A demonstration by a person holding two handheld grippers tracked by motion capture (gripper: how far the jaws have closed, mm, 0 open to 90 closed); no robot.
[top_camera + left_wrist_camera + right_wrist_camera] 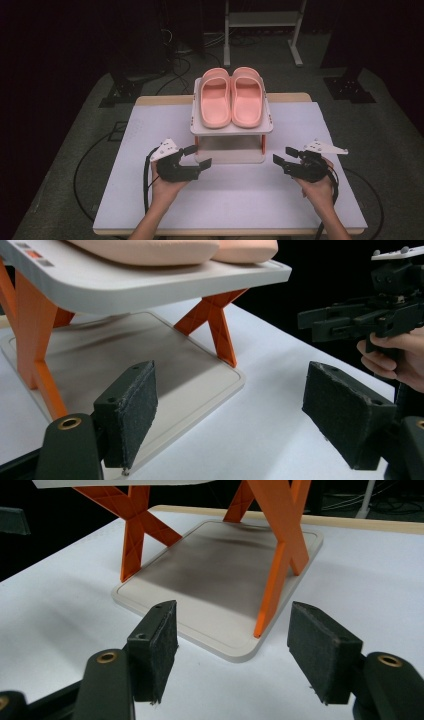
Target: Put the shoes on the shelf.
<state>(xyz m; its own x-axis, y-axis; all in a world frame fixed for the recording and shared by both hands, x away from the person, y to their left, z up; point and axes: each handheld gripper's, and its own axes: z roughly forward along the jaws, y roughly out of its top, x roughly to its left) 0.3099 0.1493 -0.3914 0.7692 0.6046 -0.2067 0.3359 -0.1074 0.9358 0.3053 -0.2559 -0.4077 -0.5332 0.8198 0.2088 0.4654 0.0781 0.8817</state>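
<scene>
Both tongs are held with jaws apart and empty: the left tongs point(195, 159) and the right tongs point(283, 156) are poised over the tabletop point(150, 200) toward its near edge, either side of a small two-tier rack point(231, 127). A pair of pink slippers point(231, 97) is seen side by side on the rack's upper shelf, beyond and above both tongs, nearer the far edge. The slippers are judged light, soft and springy, not fragile; a side wall or heel rim would probably be gripped best.

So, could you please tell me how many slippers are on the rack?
2: a left slipper and a right slipper lie side by side on the rack's top shelf. Its lower shelf looks bare.
</scene>
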